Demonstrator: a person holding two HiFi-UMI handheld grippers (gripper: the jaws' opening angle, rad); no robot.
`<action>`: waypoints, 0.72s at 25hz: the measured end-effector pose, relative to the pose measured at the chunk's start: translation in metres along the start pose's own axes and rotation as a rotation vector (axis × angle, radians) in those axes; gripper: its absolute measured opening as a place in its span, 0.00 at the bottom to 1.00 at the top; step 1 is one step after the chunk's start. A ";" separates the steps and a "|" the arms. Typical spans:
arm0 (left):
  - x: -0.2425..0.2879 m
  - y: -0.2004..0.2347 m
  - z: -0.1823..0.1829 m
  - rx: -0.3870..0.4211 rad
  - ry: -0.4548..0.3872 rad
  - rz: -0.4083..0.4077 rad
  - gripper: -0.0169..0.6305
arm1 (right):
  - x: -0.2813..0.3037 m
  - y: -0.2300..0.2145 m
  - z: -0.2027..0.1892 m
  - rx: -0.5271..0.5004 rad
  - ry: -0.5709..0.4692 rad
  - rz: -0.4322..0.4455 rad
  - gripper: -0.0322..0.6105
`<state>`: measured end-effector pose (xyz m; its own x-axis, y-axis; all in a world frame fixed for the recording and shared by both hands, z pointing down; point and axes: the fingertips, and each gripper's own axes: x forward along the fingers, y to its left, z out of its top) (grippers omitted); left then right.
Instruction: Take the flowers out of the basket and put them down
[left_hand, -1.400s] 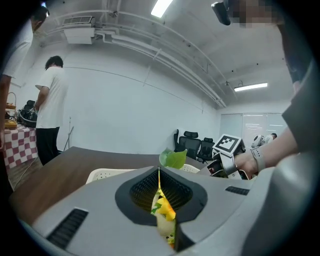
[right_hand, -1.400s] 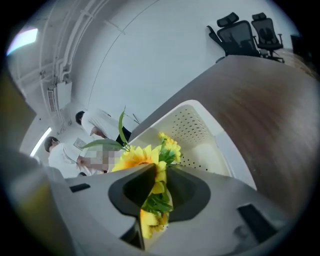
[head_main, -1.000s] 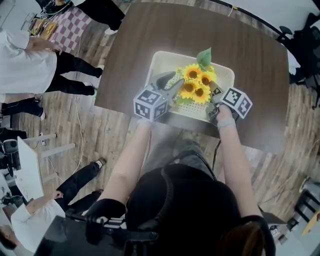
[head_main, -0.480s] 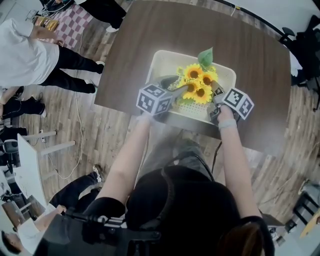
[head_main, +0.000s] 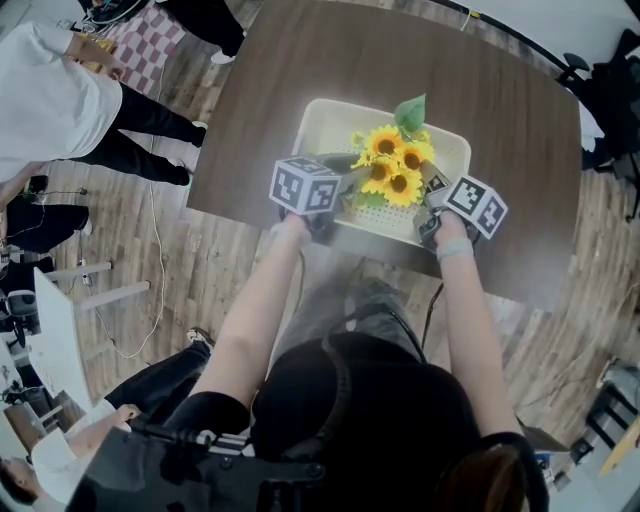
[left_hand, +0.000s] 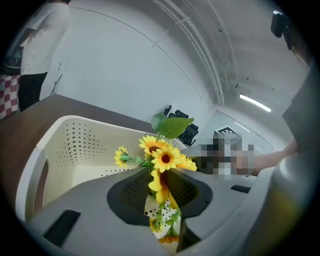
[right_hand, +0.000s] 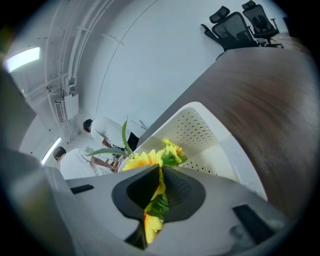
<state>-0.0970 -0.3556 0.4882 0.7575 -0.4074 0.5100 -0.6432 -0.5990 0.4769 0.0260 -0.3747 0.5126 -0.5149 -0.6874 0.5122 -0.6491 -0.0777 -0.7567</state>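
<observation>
A bunch of yellow sunflowers (head_main: 393, 170) with a green leaf stands in a cream perforated basket (head_main: 312, 125) on the dark brown table (head_main: 480, 100). My left gripper (head_main: 352, 183) reaches in from the left. Its jaws have just been closing, and the flowers (left_hand: 165, 159) sit in the gap between them (left_hand: 162, 202), with basket wall still showing through that gap. My right gripper (head_main: 430, 186) comes in from the right and is shut on the flowers' stems and petals (right_hand: 156, 200). The basket's wall (right_hand: 200, 130) rises just behind them.
The basket sits near the table's front edge, with bare tabletop behind and to the right. A person in white (head_main: 50, 100) and others stand on the wooden floor to the left. Office chairs (right_hand: 240, 27) stand beyond the table's far end.
My left gripper has sunk and rolled, so its marker cube now faces more upward, closer to the basket's rim. The right gripper has kept still. The person in white has shifted at the left.
</observation>
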 end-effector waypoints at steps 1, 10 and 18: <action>0.000 -0.001 0.000 -0.009 -0.003 -0.009 0.18 | 0.000 0.001 0.000 -0.007 0.001 0.000 0.08; 0.000 -0.005 0.004 -0.018 -0.040 0.017 0.05 | -0.003 0.011 -0.002 -0.053 0.001 0.044 0.07; -0.006 -0.007 0.004 -0.002 -0.065 0.037 0.04 | -0.012 0.025 -0.004 -0.066 -0.020 0.113 0.06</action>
<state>-0.0964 -0.3523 0.4790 0.7385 -0.4735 0.4800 -0.6715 -0.5808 0.4602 0.0137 -0.3659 0.4891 -0.5758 -0.7036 0.4164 -0.6231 0.0480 -0.7806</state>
